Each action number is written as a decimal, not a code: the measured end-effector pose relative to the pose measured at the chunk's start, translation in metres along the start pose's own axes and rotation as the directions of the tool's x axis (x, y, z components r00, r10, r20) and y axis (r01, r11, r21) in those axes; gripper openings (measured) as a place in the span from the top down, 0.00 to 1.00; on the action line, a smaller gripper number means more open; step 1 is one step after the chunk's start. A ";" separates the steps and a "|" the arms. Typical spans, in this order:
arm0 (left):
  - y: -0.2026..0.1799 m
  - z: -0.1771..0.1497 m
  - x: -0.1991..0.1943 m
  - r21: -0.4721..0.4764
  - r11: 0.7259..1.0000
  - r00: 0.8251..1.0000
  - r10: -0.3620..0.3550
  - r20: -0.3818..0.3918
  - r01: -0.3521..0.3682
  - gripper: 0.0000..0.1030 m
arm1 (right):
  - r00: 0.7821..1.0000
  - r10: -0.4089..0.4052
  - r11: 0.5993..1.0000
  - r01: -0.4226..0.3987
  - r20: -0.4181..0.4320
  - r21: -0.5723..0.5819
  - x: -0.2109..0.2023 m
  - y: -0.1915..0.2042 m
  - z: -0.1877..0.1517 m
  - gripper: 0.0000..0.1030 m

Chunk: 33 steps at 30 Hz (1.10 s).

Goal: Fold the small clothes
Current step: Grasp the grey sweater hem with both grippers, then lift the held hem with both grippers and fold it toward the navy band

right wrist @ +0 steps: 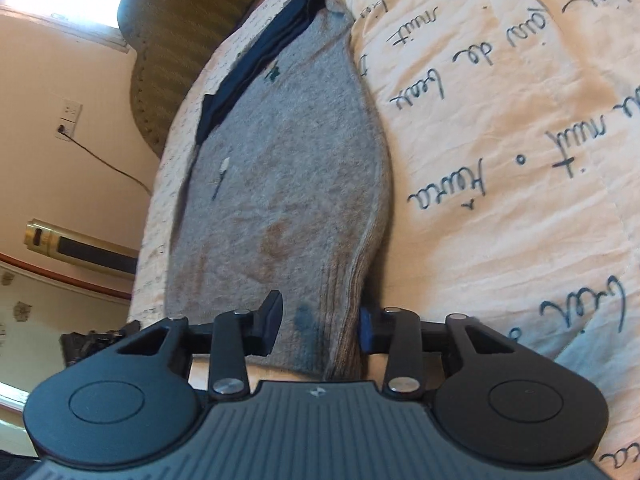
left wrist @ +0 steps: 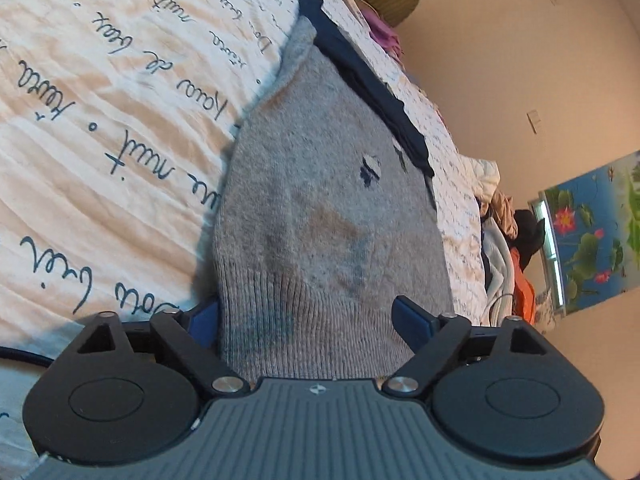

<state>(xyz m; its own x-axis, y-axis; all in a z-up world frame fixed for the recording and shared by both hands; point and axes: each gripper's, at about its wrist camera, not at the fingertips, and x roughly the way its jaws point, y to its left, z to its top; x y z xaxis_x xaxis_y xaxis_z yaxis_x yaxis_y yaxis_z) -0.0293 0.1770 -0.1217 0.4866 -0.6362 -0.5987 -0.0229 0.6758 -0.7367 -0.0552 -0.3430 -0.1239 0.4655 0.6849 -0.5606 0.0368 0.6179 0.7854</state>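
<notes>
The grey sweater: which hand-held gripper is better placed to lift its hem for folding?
Probably the right hand-held gripper: its fingers sit narrowly on either side of a bunched hem edge of the grey sweater. The left hand-held gripper straddles the flat ribbed hem, jaws wide.

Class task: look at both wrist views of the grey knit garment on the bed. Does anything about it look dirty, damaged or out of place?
Yes. The grey knit garment carries brownish blotches mid-panel and a bluish smudge near its ribbed hem, which look like stains. A dark navy garment lies along its far edge.
</notes>
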 end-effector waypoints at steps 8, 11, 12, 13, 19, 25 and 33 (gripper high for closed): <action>0.019 0.005 0.008 -0.094 0.996 0.999 0.006 -0.051 -0.011 0.65 | 0.996 0.088 0.993 -0.085 -0.023 0.085 0.003 -0.019 0.002 0.64; 0.024 0.006 0.009 -0.113 0.993 0.998 0.020 -0.058 -0.026 0.76 | 0.994 0.104 0.990 -0.101 -0.025 0.102 0.003 -0.024 0.004 0.66; 0.024 0.007 0.010 -0.111 0.993 0.998 0.021 -0.059 -0.027 0.76 | 0.994 0.104 0.990 -0.101 -0.028 0.101 0.003 -0.025 0.004 0.68; 0.022 0.007 0.010 -0.106 0.994 0.998 0.029 -0.061 -0.035 0.76 | 0.994 0.102 0.990 -0.098 -0.029 0.100 0.003 -0.025 0.004 0.69; 0.012 0.011 0.014 -0.045 0.997 0.995 0.066 -0.071 -0.069 0.78 | 0.998 0.066 0.994 -0.064 -0.024 0.087 0.004 -0.028 0.002 0.93; 0.004 0.014 0.011 -0.005 0.997 0.995 0.079 -0.064 -0.080 0.90 | 0.994 0.105 0.992 -0.105 0.005 0.071 -0.005 -0.019 0.005 0.94; -0.036 0.055 -0.007 0.022 0.993 0.993 -0.114 0.038 0.113 0.90 | 0.964 0.239 0.970 -0.241 0.118 0.007 -0.031 0.014 0.050 0.94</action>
<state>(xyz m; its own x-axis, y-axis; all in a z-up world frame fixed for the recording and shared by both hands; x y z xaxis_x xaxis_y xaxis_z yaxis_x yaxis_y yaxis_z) 0.0166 0.1778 -0.0740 0.5185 -0.6944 -0.4990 0.0515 0.6078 -0.7924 -0.0250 -0.3754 -0.0826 0.5615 0.7622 -0.3221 -0.0705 0.4319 0.8992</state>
